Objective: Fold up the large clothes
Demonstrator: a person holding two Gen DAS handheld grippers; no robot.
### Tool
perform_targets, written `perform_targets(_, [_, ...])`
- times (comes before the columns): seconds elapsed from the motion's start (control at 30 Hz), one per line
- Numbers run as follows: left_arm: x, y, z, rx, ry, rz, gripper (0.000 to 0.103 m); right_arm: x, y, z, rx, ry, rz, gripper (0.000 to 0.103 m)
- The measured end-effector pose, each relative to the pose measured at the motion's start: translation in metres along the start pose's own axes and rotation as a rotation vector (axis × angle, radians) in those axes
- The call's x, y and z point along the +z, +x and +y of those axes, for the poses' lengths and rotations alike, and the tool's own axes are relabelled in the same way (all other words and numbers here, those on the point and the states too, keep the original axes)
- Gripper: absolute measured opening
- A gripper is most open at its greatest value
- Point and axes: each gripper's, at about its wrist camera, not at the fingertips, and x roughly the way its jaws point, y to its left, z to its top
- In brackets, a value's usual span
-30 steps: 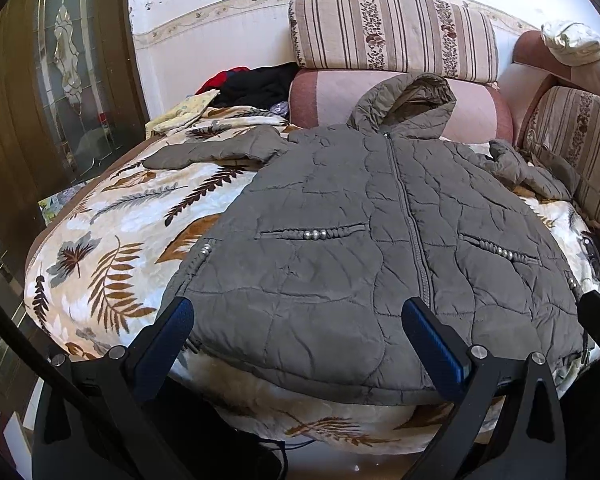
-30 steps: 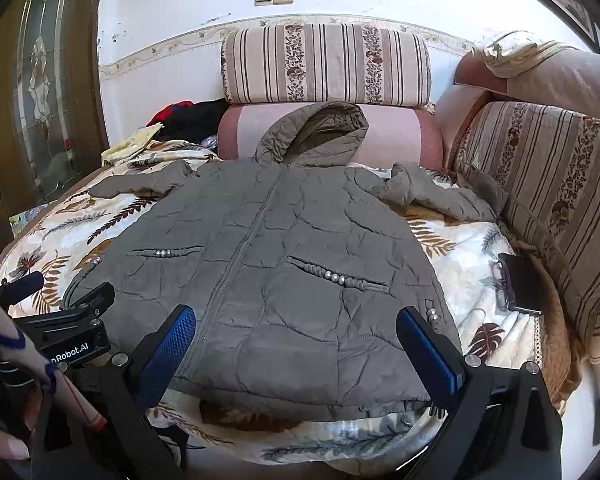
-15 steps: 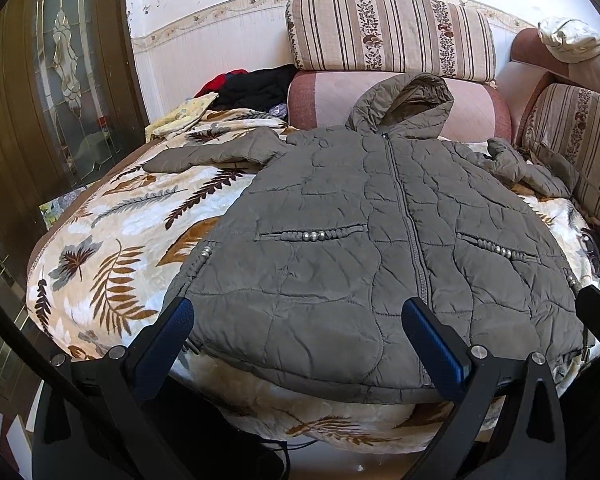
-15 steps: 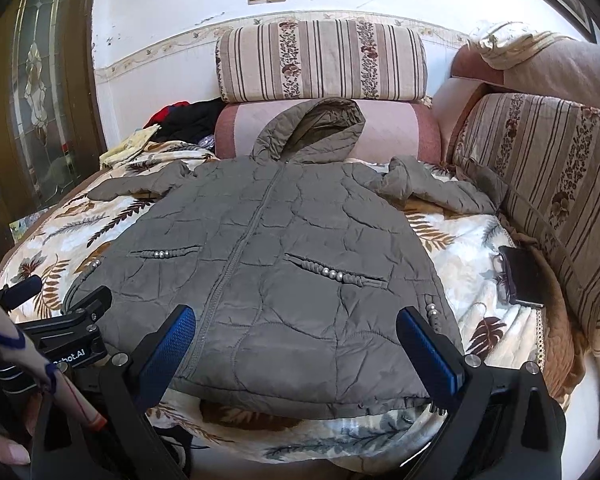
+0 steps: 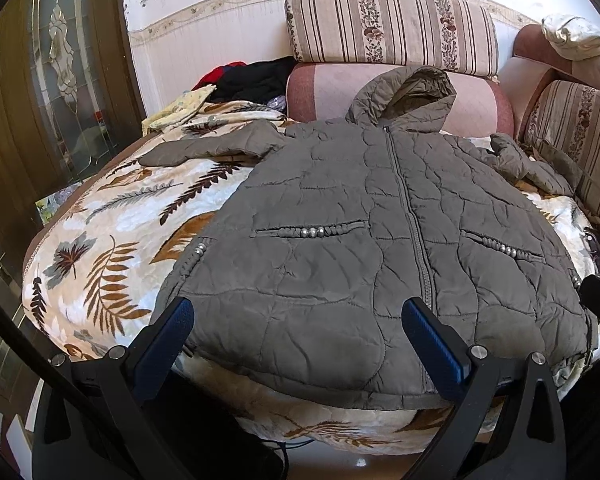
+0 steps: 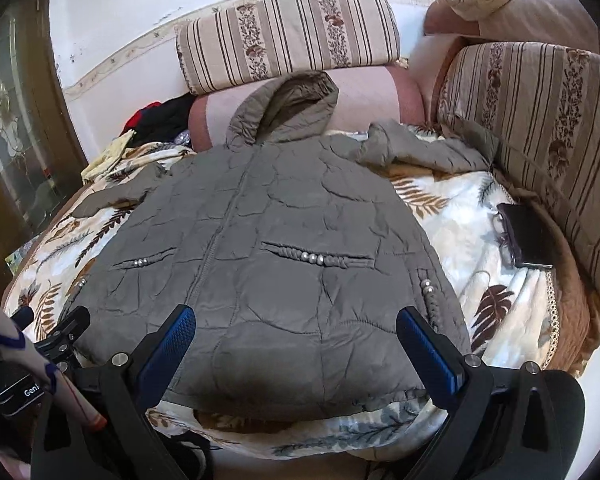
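A grey-olive quilted hooded jacket [image 5: 340,240] lies flat, front up and zipped, on a leaf-print blanket [image 5: 112,232]. It also shows in the right wrist view [image 6: 284,248]. Its hood [image 5: 404,96] rests against a pink cushion. The left sleeve [image 5: 216,146] stretches out left; the right sleeve [image 6: 420,148] is bunched at the right. My left gripper [image 5: 298,320] is open and empty above the hem's left half. My right gripper [image 6: 294,326] is open and empty above the hem's right half.
Striped cushions [image 5: 388,24] line the back and the right side [image 6: 540,120]. A pile of black, red and yellow clothes [image 5: 252,80] lies at the back left. A dark wallet-like object [image 6: 526,236] lies on the blanket at right. A glass-panelled wooden door [image 5: 60,80] stands left.
The right wrist view has tilted and moved in slightly toward the jacket's right half. The left gripper has barely moved. Both stay open and the jacket has not shifted.
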Motion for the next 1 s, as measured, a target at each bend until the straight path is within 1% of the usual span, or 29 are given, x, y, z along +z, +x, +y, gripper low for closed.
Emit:
perform_targets(0.17, [0.000,0.009,0.000,-0.007,0.004,0.014,0.103,0.000,0.005,0.005,-0.006,-0.028,0.011,0.102])
perform_targets(0.3, [0.009,0.015,0.005,0.012,0.008,-0.011,0.103,0.002,0.012,0.001,-0.013,-0.016,0.031,0.102])
perform_targets(0.43, [0.040,0.026,0.019,0.026,-0.026,-0.030,0.103,0.011,0.016,-0.006,-0.027,0.000,0.044,0.102])
perform_targets(0.53, [0.068,0.031,0.028,0.035,-0.060,-0.066,0.103,0.023,0.017,-0.014,-0.051,0.020,0.043,0.102])
perform_targets(0.63, [0.096,0.039,0.029,0.044,-0.072,-0.095,0.103,0.032,0.017,-0.023,-0.070,0.046,0.035,0.102])
perform_targets(0.77, [0.124,0.059,0.022,0.018,-0.092,-0.102,0.103,0.038,0.018,-0.032,-0.099,0.073,0.043,0.102])
perform_targets(0.83, [0.139,0.076,0.013,0.002,-0.094,-0.083,0.103,0.036,0.023,-0.034,-0.109,0.076,0.060,0.102])
perform_targets(0.9, [0.157,0.102,0.005,-0.019,-0.107,-0.038,0.103,0.033,0.029,-0.033,-0.110,0.076,0.096,0.102])
perform_targets(0.97, [0.166,0.124,-0.003,-0.045,-0.111,-0.011,0.103,0.031,0.038,-0.033,-0.099,0.081,0.136,0.102])
perform_targets(1.0, [0.168,0.137,-0.008,-0.045,-0.102,0.001,0.103,0.030,0.040,-0.033,-0.097,0.080,0.147,0.102])
